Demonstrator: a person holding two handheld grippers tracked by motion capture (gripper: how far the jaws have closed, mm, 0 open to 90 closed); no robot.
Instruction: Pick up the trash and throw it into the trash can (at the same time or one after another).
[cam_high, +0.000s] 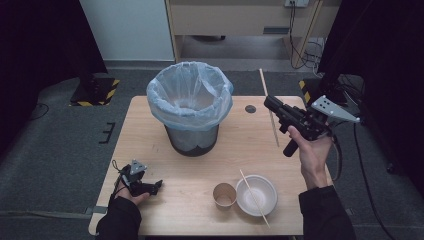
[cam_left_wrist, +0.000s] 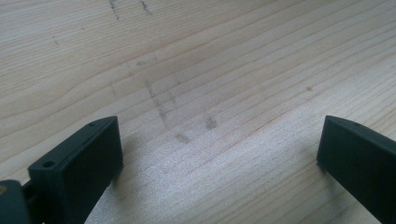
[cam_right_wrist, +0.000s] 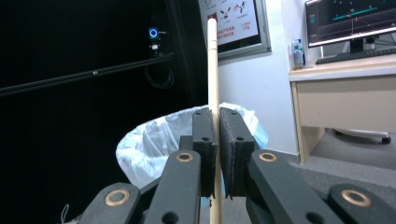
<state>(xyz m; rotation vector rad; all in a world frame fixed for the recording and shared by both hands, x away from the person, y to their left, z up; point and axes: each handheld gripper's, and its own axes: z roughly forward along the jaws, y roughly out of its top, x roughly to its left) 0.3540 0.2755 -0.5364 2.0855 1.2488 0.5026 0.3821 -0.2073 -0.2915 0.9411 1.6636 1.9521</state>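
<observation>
Two slim wooden chopsticks show: one clamped between the closed black jaws of the right claw, raised right of the bin, which wears a crinkled pale-blue plastic liner; the other chopstick lies across a round white bowl beside a brown paper cup. Near left, the left claw rests wide open and empty on the pale wood-grained surface.

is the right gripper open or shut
Shut on a chopstick: the right gripper has its jaws pressed against the stick from both sides.
</observation>
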